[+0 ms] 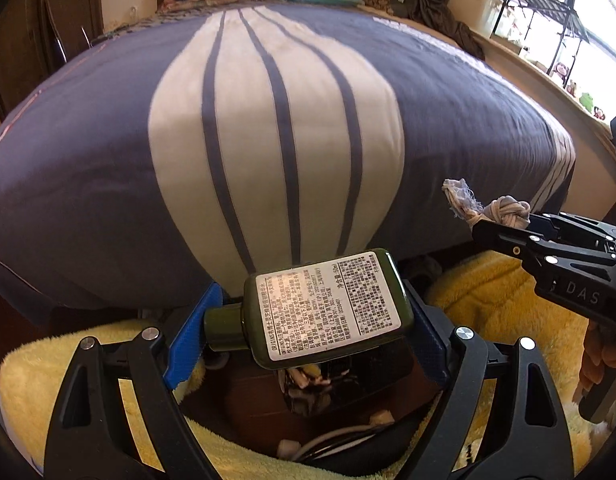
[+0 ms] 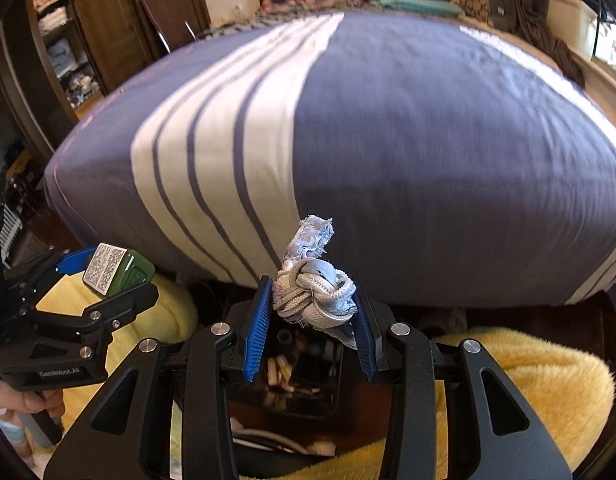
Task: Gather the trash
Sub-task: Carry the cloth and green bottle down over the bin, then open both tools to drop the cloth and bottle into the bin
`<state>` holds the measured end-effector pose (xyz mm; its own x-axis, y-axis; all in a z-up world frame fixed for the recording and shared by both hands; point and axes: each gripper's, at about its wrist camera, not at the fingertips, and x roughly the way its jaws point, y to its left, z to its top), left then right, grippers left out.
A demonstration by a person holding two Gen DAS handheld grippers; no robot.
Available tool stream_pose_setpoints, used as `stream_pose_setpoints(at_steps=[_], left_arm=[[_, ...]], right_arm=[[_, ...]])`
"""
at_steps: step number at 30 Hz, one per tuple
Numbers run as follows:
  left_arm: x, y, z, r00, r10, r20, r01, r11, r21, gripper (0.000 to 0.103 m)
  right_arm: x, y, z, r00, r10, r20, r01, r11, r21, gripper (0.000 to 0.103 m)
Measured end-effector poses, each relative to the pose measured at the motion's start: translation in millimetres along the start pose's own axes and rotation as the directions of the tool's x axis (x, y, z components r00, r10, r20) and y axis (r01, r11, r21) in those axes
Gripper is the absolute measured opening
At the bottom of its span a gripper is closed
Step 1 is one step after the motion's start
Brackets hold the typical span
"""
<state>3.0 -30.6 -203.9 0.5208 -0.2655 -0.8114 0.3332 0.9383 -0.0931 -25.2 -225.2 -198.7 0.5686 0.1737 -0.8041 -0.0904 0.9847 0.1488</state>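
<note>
My left gripper [image 1: 308,316] is shut on a dark green bottle [image 1: 324,312] with a white printed label, held crosswise between the blue pads. The same green bottle [image 2: 120,276] shows at the left of the right wrist view in the left gripper [image 2: 108,280]. My right gripper [image 2: 312,312] is shut on a knotted grey rag [image 2: 314,292] with a frayed end sticking up. That knotted rag [image 1: 488,208] and the right gripper [image 1: 504,224] appear at the right of the left wrist view. Below both grippers sits a dark bin [image 2: 304,376] holding several scraps.
A bed with a blue and white striped cover [image 1: 268,128] fills the view ahead. A fluffy yellow blanket [image 2: 520,380] lies around the bin. A wooden wardrobe [image 2: 88,32] stands at the left, a window shelf [image 1: 548,40] at the right. A hand [image 2: 24,400] grips the left handle.
</note>
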Motion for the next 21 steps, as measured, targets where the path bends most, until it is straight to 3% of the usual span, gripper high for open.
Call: stream_pose_setpoints(at_steps=[9, 21], left_arm=[[47.0, 2.7, -18.4, 0.988, -0.035, -0.148, 0.035, 0.999, -0.001, 0.083], [116.1, 12.4, -41.8, 0.940, -0.075, -0.334, 0.070, 0.997, -0.025, 0.083]], right_arm=[[45.7, -6.3, -24.1, 0.989, 0.032, -0.144, -0.029, 0.999, 0.023, 0.039], [98.1, -6.6, -32.6, 0.955, 0.096, -0.279, -0.080, 0.994, 0.069, 0.039]])
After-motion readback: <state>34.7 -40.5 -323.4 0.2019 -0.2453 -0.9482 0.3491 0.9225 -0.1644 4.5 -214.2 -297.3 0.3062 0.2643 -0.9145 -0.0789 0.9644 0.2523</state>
